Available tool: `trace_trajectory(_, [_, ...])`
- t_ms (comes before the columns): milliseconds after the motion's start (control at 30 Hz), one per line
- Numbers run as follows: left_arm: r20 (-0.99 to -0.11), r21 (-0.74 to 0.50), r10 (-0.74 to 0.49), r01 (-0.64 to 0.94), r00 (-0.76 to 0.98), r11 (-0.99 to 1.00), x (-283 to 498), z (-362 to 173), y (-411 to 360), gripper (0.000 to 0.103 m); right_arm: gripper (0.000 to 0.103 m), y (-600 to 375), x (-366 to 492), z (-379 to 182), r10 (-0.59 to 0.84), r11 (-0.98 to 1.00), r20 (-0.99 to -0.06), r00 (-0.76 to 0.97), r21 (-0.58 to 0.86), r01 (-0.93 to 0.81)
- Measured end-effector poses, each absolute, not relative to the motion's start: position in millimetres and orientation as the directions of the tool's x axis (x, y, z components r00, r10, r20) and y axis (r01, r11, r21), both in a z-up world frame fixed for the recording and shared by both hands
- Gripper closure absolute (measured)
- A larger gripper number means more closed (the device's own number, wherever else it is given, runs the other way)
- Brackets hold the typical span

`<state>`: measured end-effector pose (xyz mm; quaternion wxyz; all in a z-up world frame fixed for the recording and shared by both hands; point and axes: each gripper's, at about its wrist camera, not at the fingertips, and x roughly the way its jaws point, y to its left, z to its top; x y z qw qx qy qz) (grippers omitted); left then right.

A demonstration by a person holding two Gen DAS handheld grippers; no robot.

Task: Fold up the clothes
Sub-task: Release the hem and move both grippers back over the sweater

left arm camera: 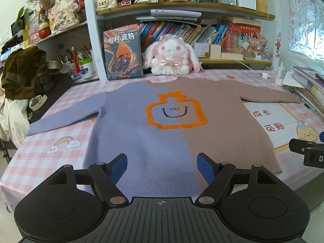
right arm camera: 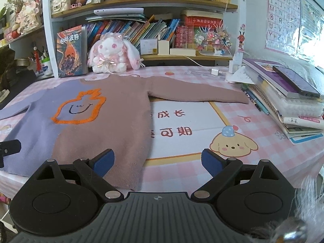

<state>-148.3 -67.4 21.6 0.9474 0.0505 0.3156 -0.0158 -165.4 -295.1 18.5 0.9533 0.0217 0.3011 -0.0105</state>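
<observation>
A knitted sweater (left arm camera: 162, 141), half lilac and half dusty pink with an orange outline and a smiley face on the chest, lies flat and face up on the table, both sleeves spread out. It also shows in the right wrist view (right arm camera: 105, 125). My left gripper (left arm camera: 162, 165) is open and empty, just above the sweater's hem in the middle. My right gripper (right arm camera: 158, 162) is open and empty, at the hem's right corner, its left finger over the pink half. The lilac sleeve (left arm camera: 64, 117) reaches left, the pink sleeve (right arm camera: 198, 95) right.
A pink checked tablecloth (left arm camera: 40, 158) covers the table. A plush rabbit (left arm camera: 172, 57) and an upright book (left arm camera: 122, 52) stand behind the sweater. A stack of books with a phone (right arm camera: 289, 97) lies at the right. Dark clothes (left arm camera: 22, 75) are piled at the left.
</observation>
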Motion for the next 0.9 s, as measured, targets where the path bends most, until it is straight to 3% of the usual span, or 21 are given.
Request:
trace_trajectory(433, [-0.601, 0.06, -0.006, 0.053, 0.799, 0.997, -142.4, 16.6, -44.9, 0.025, 0.01, -275.6, -155.4, 19.1, -0.001, 1.0, -0.574, 0.819, 0.014, 0.011])
trace_trajectory(900, [-0.595, 0.014, -0.104, 0.14, 0.797, 0.99, -91.9, 14.3, 34.9, 0.024, 0.009, -207.1, -135.0, 24.0, -0.112, 0.993, -0.574, 0.811, -0.029, 0.116])
